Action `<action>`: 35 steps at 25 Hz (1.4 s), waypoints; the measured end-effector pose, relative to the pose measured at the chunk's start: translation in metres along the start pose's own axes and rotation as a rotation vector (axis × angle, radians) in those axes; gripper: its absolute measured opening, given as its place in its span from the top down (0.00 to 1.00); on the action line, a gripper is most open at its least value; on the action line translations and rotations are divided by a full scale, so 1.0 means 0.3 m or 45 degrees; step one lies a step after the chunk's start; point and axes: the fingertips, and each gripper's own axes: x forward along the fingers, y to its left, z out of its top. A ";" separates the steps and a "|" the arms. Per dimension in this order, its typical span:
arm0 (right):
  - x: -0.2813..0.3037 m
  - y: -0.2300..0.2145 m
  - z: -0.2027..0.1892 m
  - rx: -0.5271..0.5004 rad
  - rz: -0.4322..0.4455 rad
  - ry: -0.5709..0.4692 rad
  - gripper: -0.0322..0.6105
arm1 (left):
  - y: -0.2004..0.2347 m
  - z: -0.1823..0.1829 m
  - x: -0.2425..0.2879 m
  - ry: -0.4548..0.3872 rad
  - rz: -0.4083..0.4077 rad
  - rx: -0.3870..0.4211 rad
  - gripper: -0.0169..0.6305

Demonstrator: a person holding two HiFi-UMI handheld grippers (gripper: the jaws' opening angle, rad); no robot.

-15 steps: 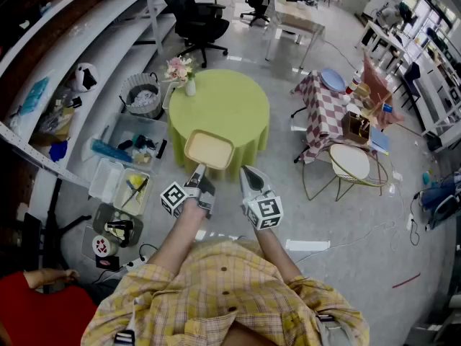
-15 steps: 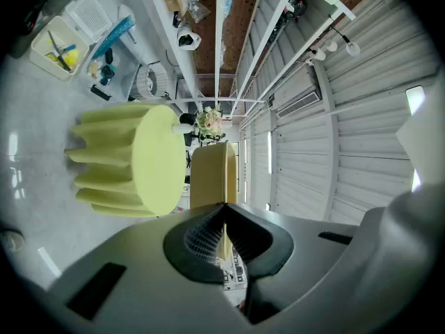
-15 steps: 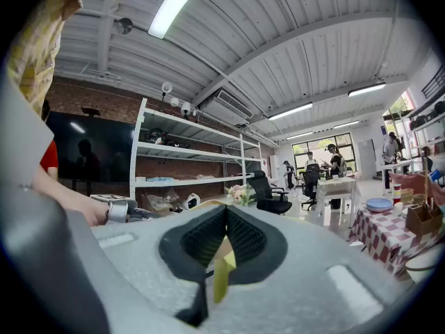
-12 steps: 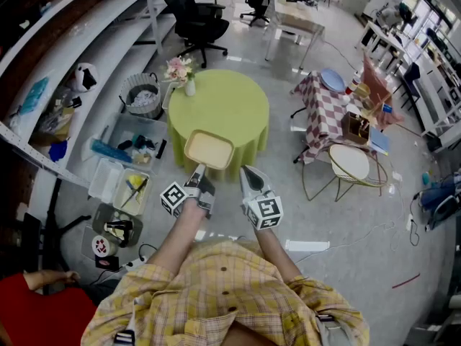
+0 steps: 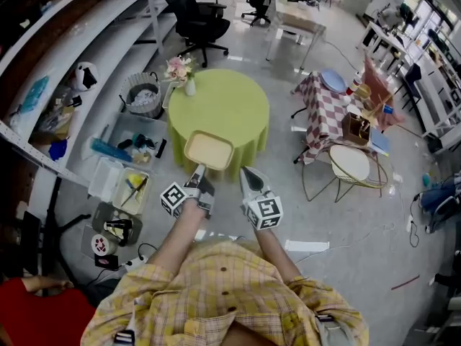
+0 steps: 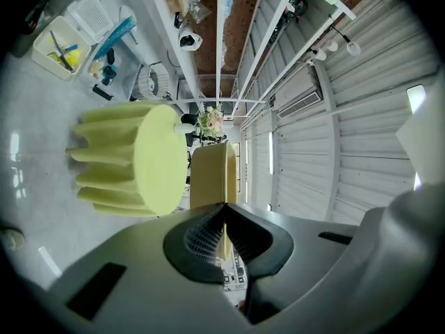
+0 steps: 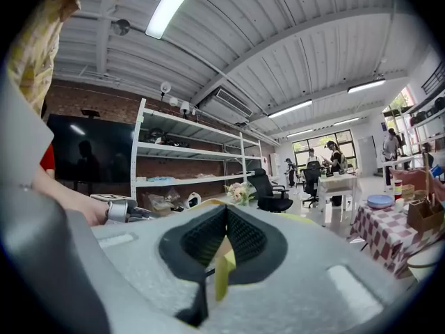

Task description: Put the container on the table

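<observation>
L gripper (image 5: 197, 176) is clamped on the rim of the yellow container (image 5: 209, 150), at the near edge of the round green table (image 5: 225, 103). R gripper (image 5: 248, 176) is closed w/ nothing in it, just beside.

Pink flowers in a small white vase (image 5: 184, 74): well ahead of the left gripper (image 5: 198, 169), slightly to its left. Black office chair (image 5: 198, 20) farther ahead again.

On the floor left of that gripper:
- wire basket (image 5: 142, 94) with white contents
- clear bin (image 5: 133, 137) holding blue and dark items
- shallow tray (image 5: 131, 189) with yellow tools, the nearest of the three

White shelving (image 5: 65, 52) runs along the far left, with a black-and-white plush toy (image 5: 85, 76) on it.

Ahead and right of the right gripper (image 5: 245, 171): checked-cloth side table (image 5: 324, 117) with a blue plate (image 5: 333, 80) on top. Wire-legged stool with white seat (image 5: 351, 163) just beside it.
</observation>
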 end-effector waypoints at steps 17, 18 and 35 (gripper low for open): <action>-0.060 -0.060 -0.009 0.014 0.100 -0.016 0.95 | 0.008 -0.080 0.004 -0.046 0.010 0.003 0.95; -0.068 -0.070 -0.009 0.015 0.106 -0.019 0.95 | 0.009 -0.091 0.007 -0.051 0.008 0.004 0.95; -0.187 -0.213 0.012 -0.017 0.190 -0.053 0.95 | -0.012 -0.296 0.032 -0.114 -0.010 0.040 0.95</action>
